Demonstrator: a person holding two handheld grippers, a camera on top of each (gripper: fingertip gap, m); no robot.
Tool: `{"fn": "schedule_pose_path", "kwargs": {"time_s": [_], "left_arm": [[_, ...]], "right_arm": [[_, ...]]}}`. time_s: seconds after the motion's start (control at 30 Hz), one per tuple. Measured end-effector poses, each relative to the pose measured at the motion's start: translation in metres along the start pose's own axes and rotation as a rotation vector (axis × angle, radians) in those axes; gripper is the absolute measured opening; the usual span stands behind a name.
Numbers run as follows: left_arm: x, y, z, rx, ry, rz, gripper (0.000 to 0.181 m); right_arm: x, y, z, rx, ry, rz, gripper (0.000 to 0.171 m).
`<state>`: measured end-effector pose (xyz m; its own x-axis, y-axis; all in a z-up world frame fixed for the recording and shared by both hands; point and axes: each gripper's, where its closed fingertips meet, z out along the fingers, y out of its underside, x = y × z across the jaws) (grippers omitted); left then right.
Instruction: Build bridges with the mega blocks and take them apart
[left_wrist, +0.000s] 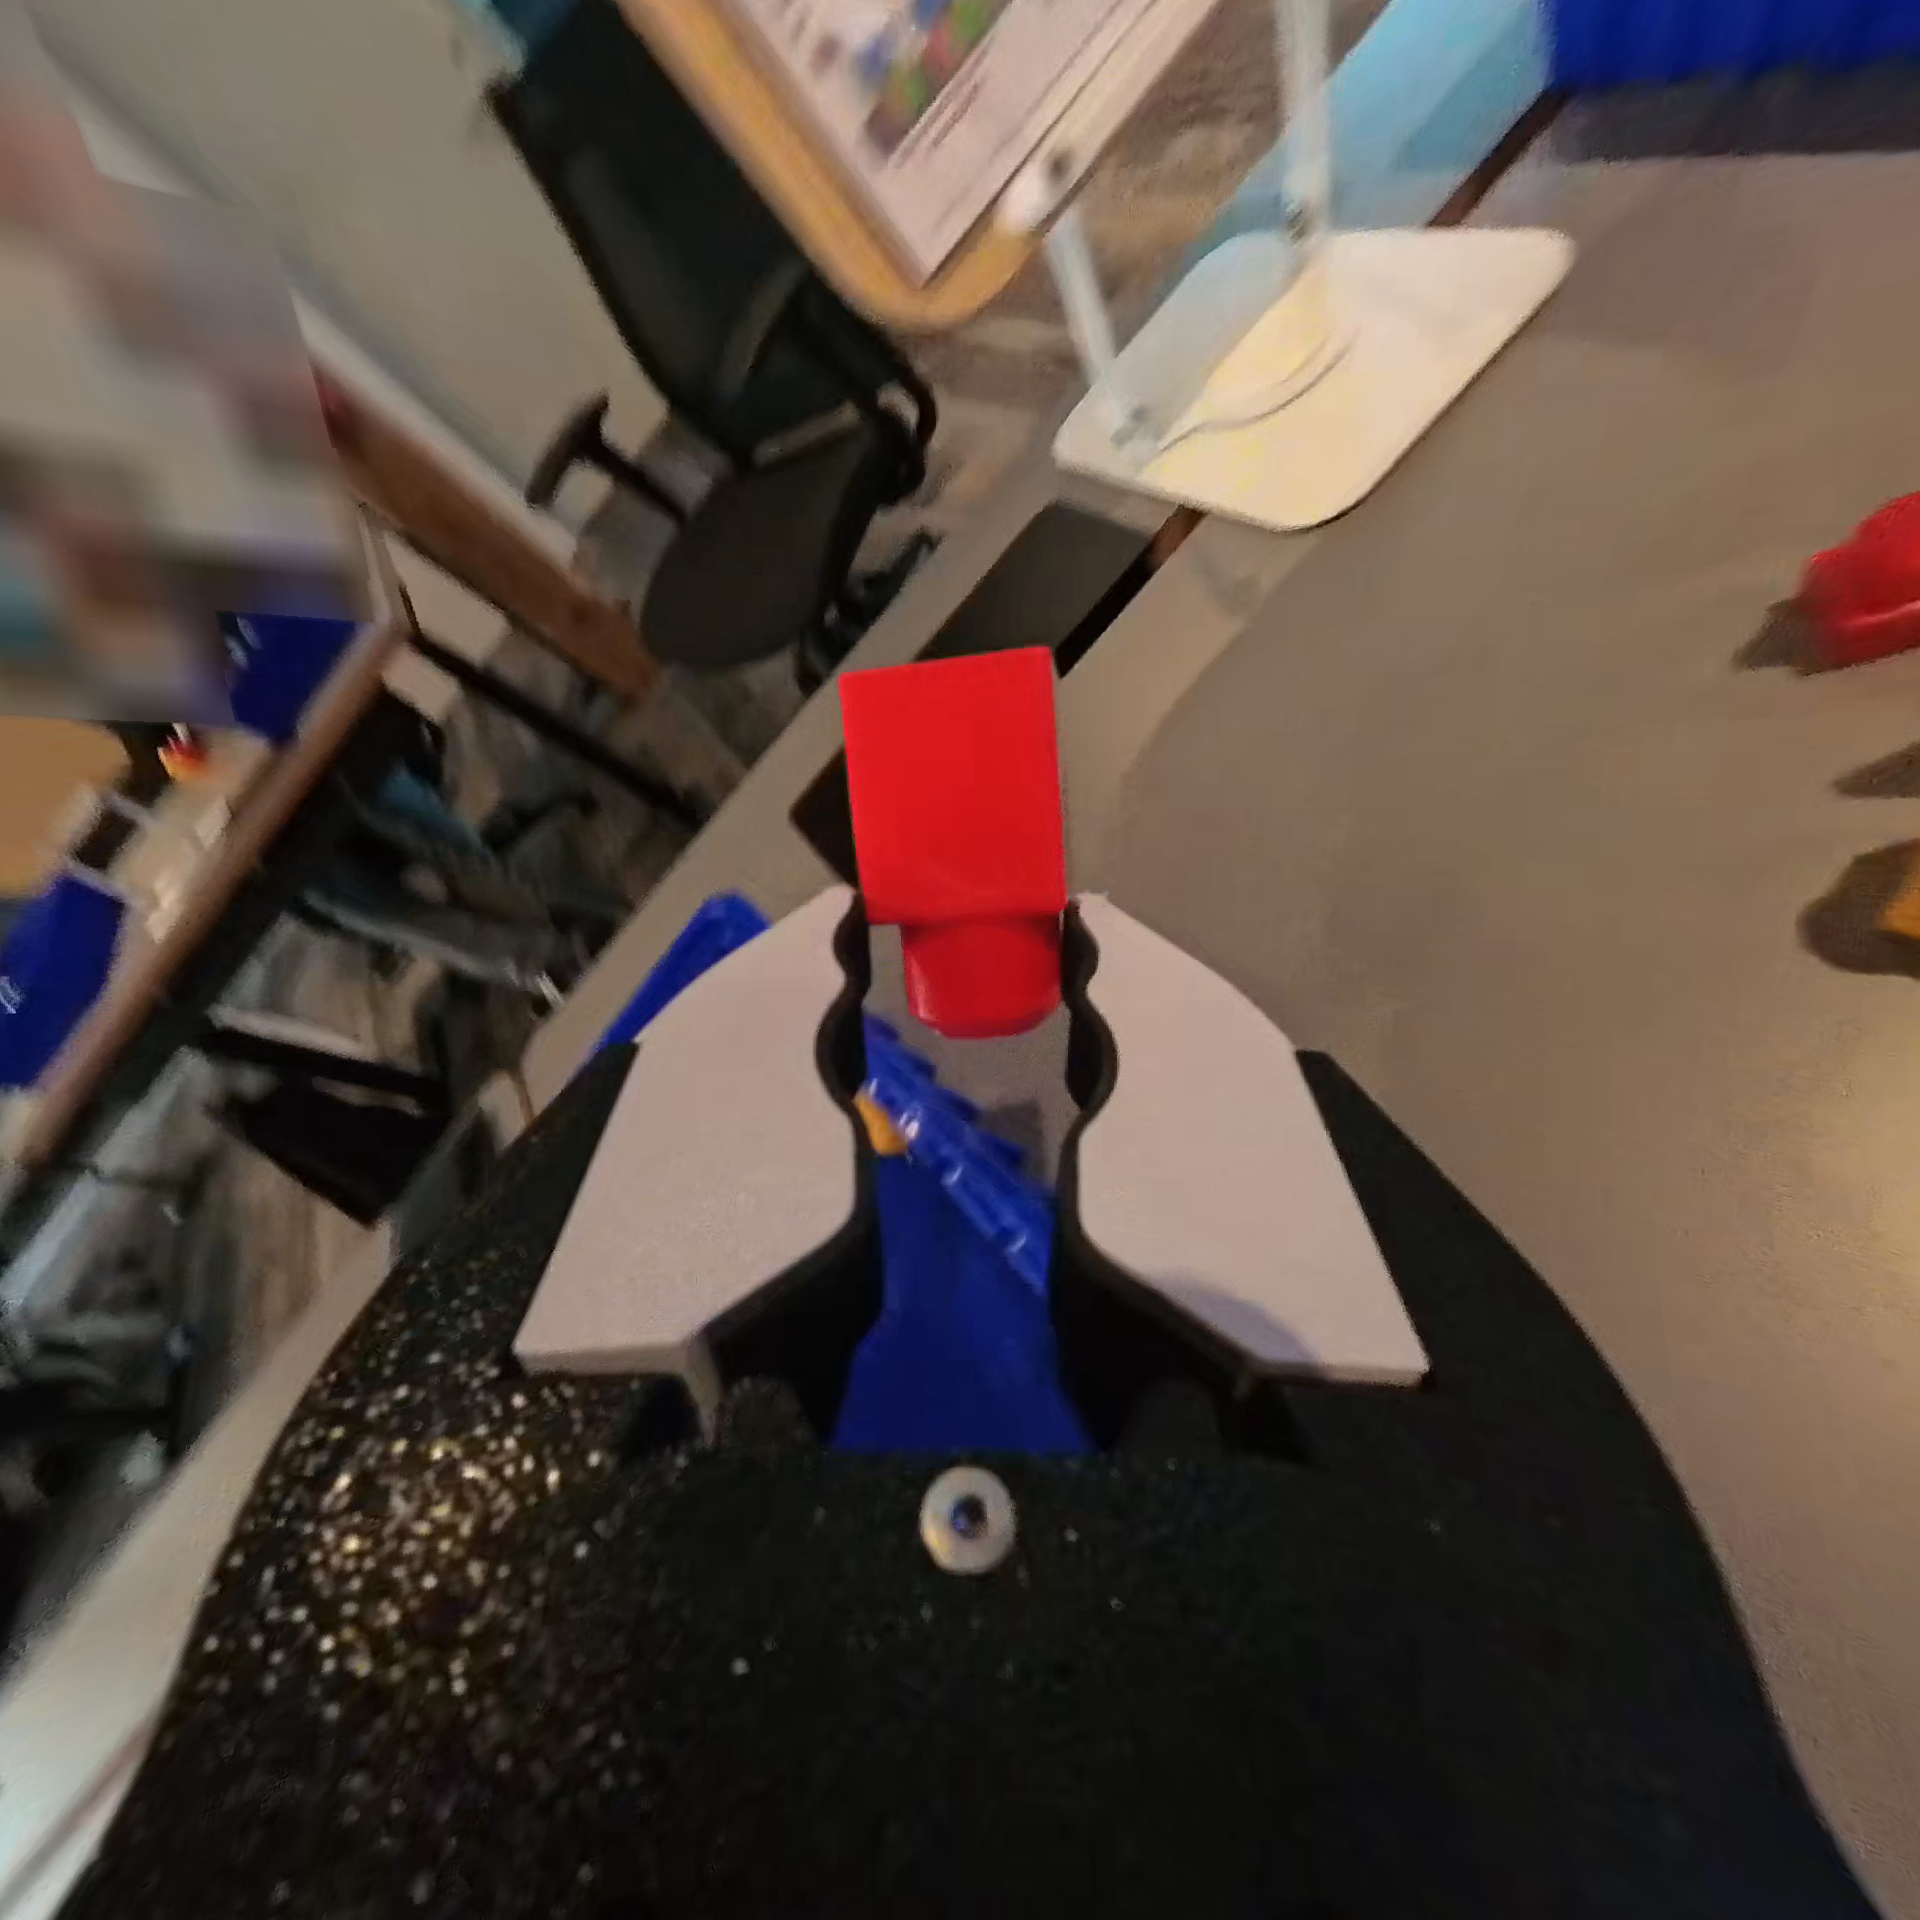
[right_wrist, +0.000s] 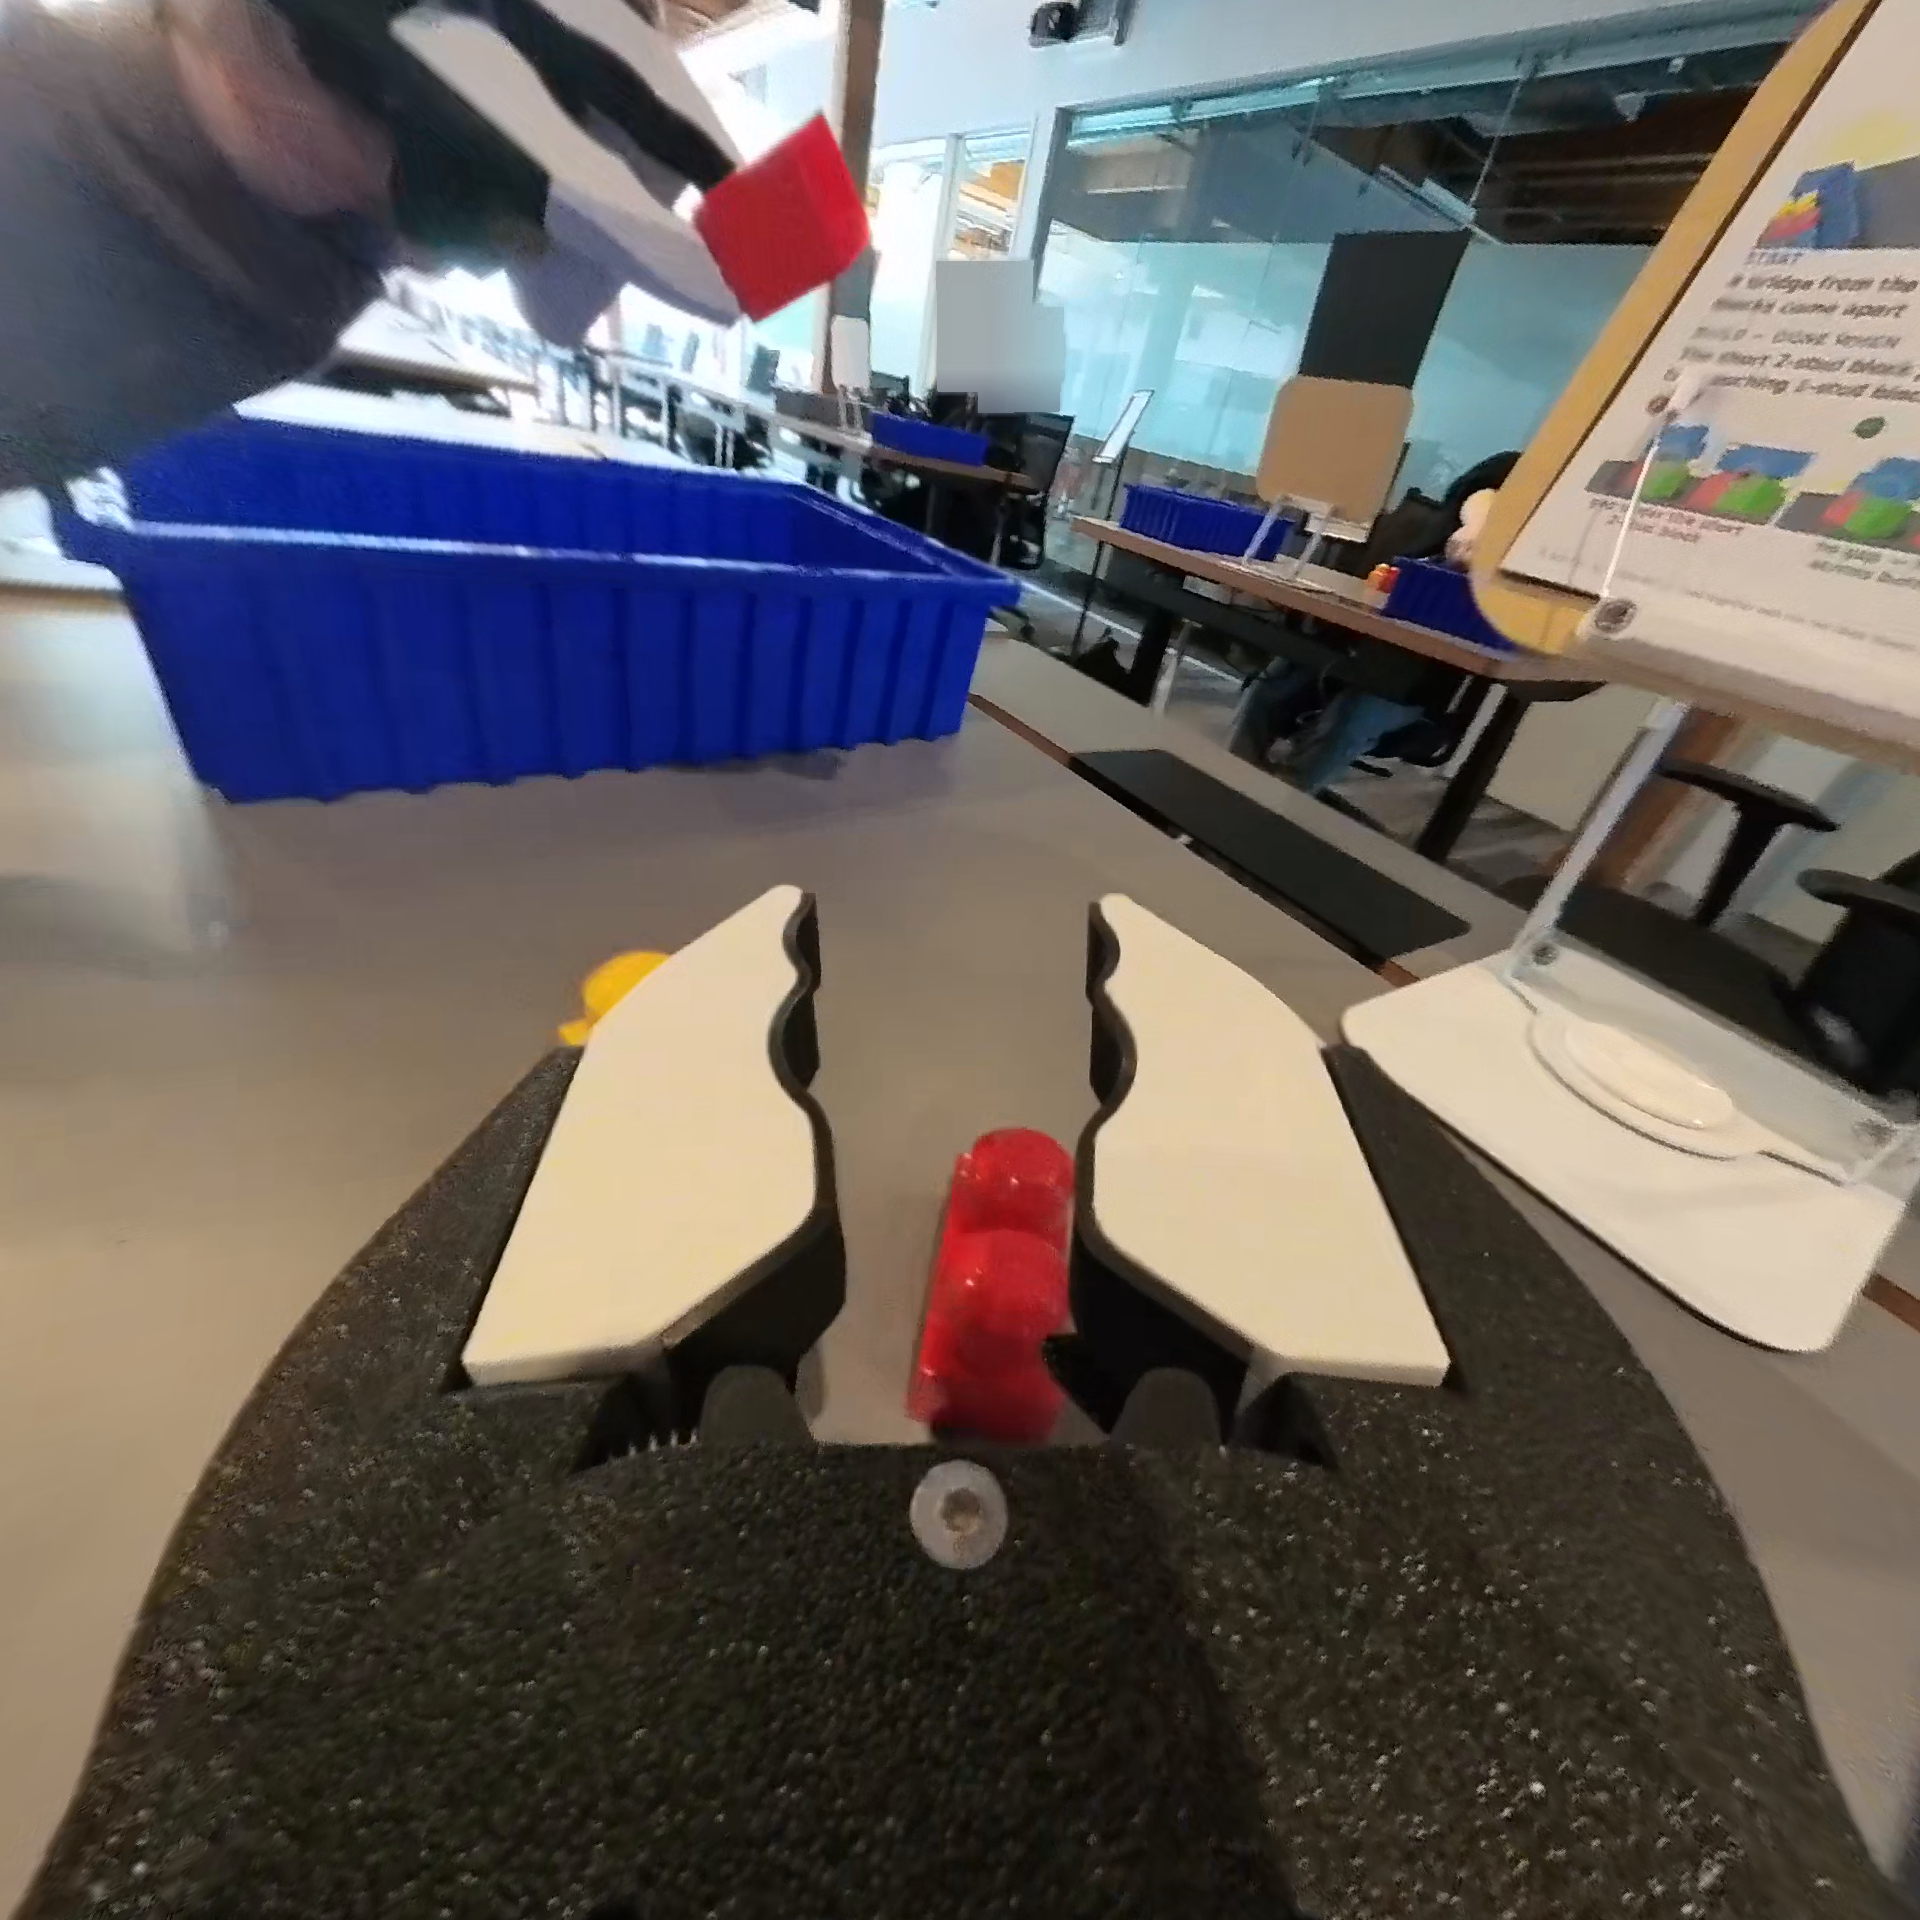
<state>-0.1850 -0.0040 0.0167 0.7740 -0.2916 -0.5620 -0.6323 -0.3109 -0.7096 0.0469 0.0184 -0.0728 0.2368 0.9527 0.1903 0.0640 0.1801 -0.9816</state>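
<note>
My left claw (left_wrist: 961, 914) is pinching a red block (left_wrist: 951, 779) above the table (left_wrist: 1455, 1039); my right claw (right_wrist: 951, 935) is hanging spread over a red two-stud block (right_wrist: 1003, 1278).

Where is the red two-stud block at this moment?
In the right wrist view, the red two-stud block lies on the grey table between the open right gripper's fingers, nearer the right-hand one, with a yellow block to the left.
</note>
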Motion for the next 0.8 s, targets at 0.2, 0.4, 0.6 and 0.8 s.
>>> {"fn": "schedule_pose_path", "kwargs": {"time_s": [0.2, 0.4, 0.6, 0.8], "left_arm": [[0.092, -0.054, -0.001, 0.06, -0.013, 0.442, 0.035], [0.156, -0.059, 0.011, 0.121, 0.159, 0.646, 0.034], [0.171, -0.061, 0.01, 0.153, 0.189, 0.677, 0.035], [0.162, -0.074, 0.008, 0.267, 0.148, 0.368, 0.038]], "right_arm": [[-0.027, -0.034, 0.008, 0.024, -0.194, 0.198, 0.058], [-0.041, -0.055, 0.029, -0.083, -0.389, 0.352, 0.067], [-0.054, -0.049, 0.034, -0.245, -0.543, 0.471, 0.042], [-0.035, -0.067, 0.019, -0.06, -0.527, 0.407, 0.04]]}}
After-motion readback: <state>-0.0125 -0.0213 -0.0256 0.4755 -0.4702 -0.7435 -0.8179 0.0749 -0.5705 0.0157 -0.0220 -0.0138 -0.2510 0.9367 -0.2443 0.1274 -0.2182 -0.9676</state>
